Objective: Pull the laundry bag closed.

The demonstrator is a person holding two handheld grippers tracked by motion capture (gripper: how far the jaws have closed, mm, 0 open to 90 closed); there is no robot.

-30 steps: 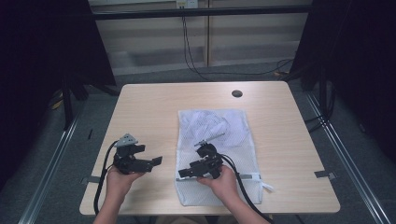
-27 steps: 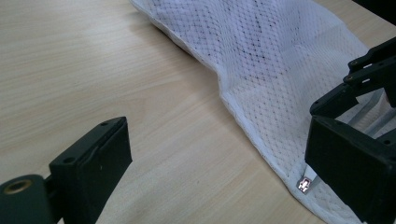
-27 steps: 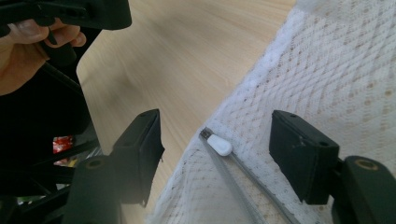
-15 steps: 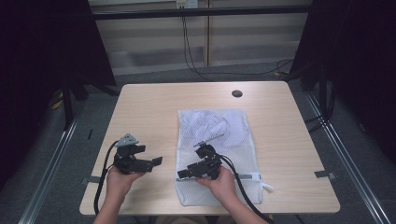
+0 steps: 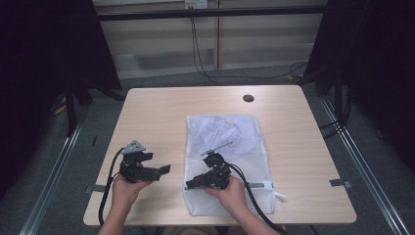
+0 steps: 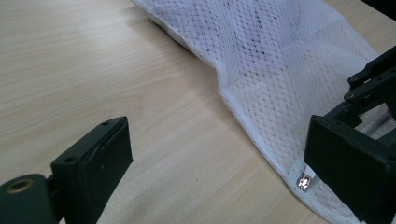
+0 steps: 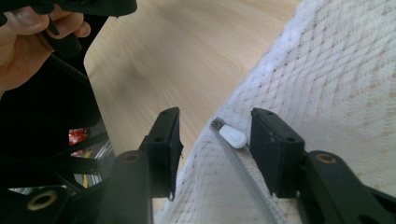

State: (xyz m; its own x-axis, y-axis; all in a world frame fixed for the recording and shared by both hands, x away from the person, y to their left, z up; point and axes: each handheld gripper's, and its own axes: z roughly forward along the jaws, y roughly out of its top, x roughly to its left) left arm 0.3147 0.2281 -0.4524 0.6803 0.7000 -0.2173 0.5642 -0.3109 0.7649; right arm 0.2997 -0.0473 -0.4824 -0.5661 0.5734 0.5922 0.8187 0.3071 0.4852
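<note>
The right gripper [image 7: 215, 140] had just been closing its jaws, partway in around the white zipper pull [image 7: 232, 136] at the near left corner of the mesh laundry bag [image 5: 230, 132], pads not yet pressing. Beside it, the left gripper [image 6: 219, 163] gaped wide over the table [image 5: 156, 122], holding nothing.

Two black grippers, left gripper [image 5: 166, 169] and right gripper [image 5: 190, 184], each built of boxy matte frames with square, flat-faced jaws, brass-ringed pivot holes and small screws along the jaw blocks. Topped on the left by a grey three-cornered plate [image 5: 133, 146], on the right by a thin grey bar, with a thick black cable [image 5: 105, 188] looping off the left and another trailing from the right. Bare forearms and hands [image 5: 126, 190], no sleeves.
</note>
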